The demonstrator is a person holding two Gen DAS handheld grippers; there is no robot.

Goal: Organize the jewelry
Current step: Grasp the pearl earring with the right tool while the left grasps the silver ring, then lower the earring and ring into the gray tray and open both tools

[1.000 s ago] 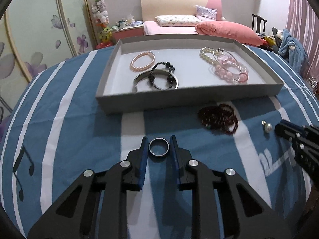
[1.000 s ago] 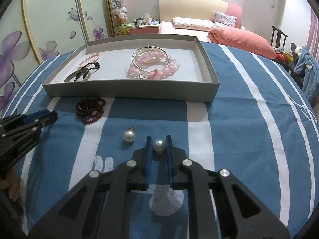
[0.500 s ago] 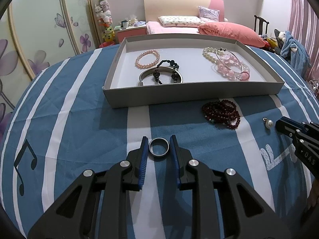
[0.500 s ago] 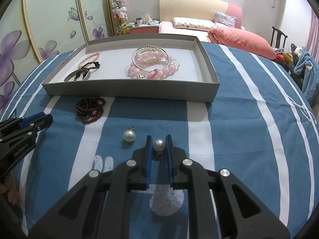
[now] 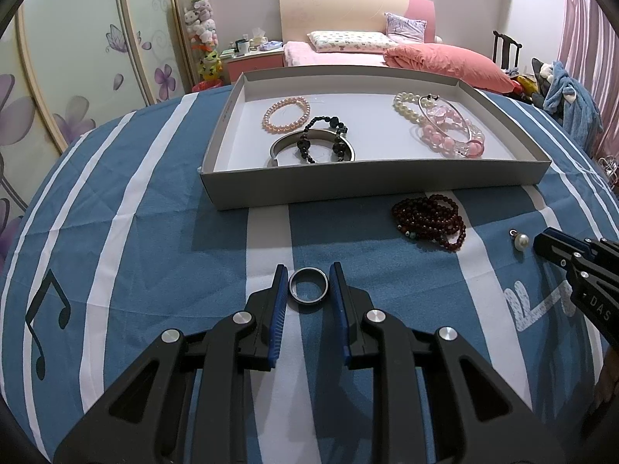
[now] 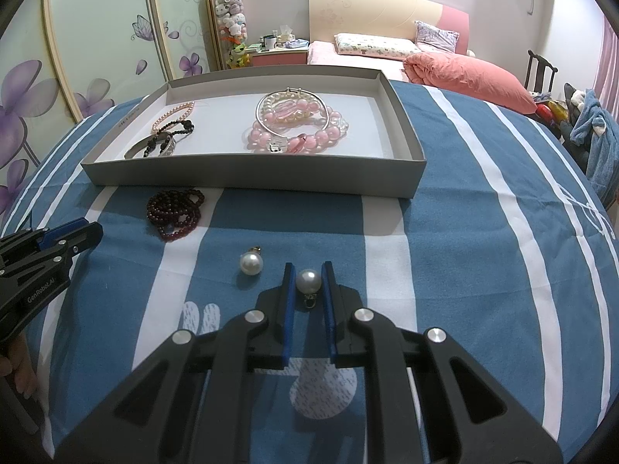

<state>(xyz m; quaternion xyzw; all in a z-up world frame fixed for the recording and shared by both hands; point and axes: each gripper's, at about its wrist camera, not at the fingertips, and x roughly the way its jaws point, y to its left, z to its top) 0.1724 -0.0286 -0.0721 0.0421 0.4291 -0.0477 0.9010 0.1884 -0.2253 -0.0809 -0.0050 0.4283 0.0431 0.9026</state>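
Note:
My left gripper [image 5: 308,275] is shut on a dark metal ring [image 5: 308,290] held above the striped cloth. My right gripper [image 6: 308,270] is shut on a pearl earring [image 6: 308,280]. A second pearl earring [image 6: 252,263] lies on the cloth just left of it; it also shows in the left wrist view [image 5: 520,240]. A dark red bead bracelet [image 5: 429,220] lies in front of the grey tray [image 5: 348,189]. The tray holds a pink bead bracelet [image 5: 286,115], a black bead bracelet on a silver bangle [image 5: 321,143], and pink and pearl bracelets [image 5: 445,125].
The right gripper's tip [image 5: 557,247] shows at the left wrist view's right edge, the left gripper's tip [image 6: 73,236] at the right wrist view's left edge. A bed [image 6: 425,58], a wardrobe [image 6: 96,38] and a chair with clothes [image 6: 588,123] stand behind the table.
The left gripper with the ring has drawn back a little from the tray. The right gripper holds still with its pearl.

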